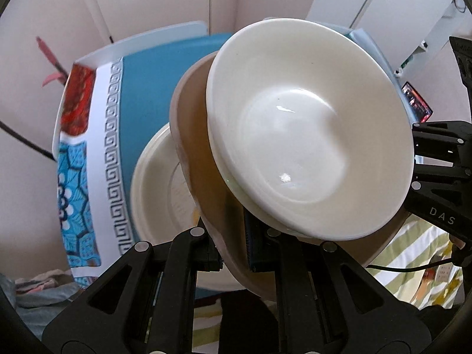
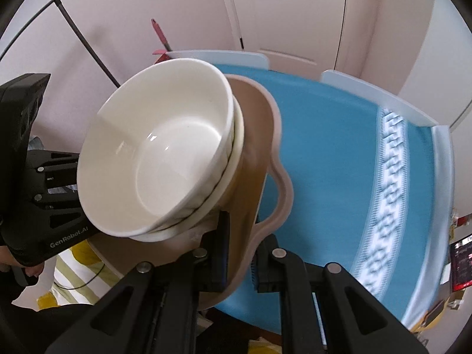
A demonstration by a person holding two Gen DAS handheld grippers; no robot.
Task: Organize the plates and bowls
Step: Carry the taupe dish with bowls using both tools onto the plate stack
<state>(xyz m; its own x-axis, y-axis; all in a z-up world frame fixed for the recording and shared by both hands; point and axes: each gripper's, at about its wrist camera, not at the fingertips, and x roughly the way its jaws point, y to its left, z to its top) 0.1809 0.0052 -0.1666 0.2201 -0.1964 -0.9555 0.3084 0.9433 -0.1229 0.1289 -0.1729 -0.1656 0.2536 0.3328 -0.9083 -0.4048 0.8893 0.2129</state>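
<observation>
Gripping the beige tray (image 1: 194, 159) carrying stacked white bowls (image 1: 309, 124) above the blue table (image 2: 324, 153), your left gripper (image 1: 234, 250) and right gripper (image 2: 239, 253) each clamp its rim.

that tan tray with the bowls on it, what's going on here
A person holds the tan tray in the air with both grippers, one on each side. The left gripper and the right gripper are each shut on its rim. Stacked white bowls sit on the tray, which looks tilted in both wrist views. Below is a table with a blue patterned cloth, and a cream plate lies on it.
</observation>
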